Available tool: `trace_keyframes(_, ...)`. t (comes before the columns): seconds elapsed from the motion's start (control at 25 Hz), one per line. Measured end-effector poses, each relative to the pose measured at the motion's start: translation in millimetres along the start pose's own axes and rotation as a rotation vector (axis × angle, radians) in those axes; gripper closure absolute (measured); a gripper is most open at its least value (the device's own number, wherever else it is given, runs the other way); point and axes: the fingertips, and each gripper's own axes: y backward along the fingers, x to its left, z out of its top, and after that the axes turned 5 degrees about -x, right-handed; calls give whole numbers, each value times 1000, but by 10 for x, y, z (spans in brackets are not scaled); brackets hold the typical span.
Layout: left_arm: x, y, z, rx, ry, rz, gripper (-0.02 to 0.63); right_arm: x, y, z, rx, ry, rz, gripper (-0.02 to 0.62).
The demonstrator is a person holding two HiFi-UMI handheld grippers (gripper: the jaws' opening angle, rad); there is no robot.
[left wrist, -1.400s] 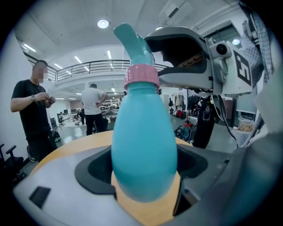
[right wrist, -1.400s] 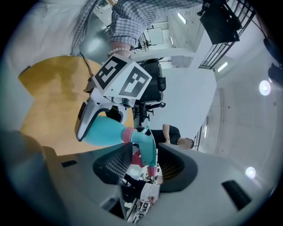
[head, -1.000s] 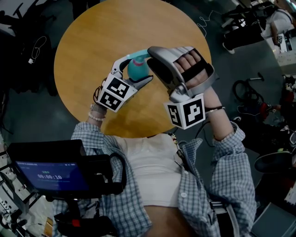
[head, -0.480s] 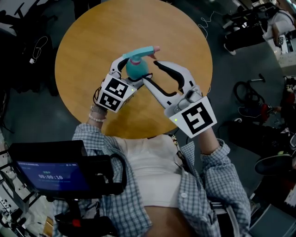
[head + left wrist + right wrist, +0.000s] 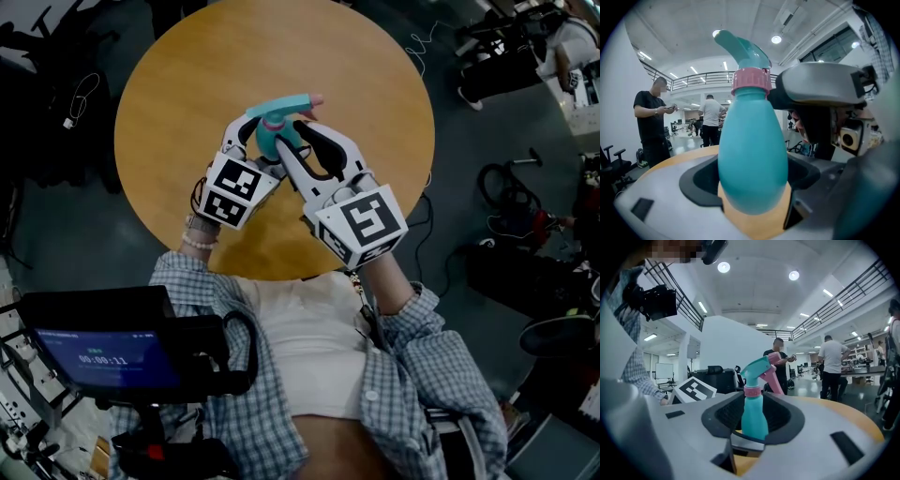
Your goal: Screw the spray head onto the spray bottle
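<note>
The round worktop (image 5: 178, 84) looks like smooth yellow-brown wood. Over it, in the upper middle of the head view, the left claw (image 5: 752, 185) is clamped on the belly of the spray bottle (image 5: 752, 154), a glossy teal plastic pear shape. The right claw (image 5: 752, 420) has just been closing. The bottle stands between its dark pads, which do not press on it yet. I think it should take the pink collar (image 5: 751, 84) under the teal spray head (image 5: 281, 101) squarely, then turn it without tilting.

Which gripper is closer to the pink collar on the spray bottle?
Right. The right gripper, jaws just closing, straddles the spray bottle right by its pink collar; the left gripper clamps the bottle's wide body, below the collar.
</note>
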Motion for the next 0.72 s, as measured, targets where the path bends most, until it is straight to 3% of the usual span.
trace_keyframes(0.4,-66,-98,78,-4,-14,-20,190,-73,-43,111,-27,68,94,495)
trace_keyframes(0.72,-150,-56,73,-17,-12,-72,190,-31,-10,92,14,136,257,495)
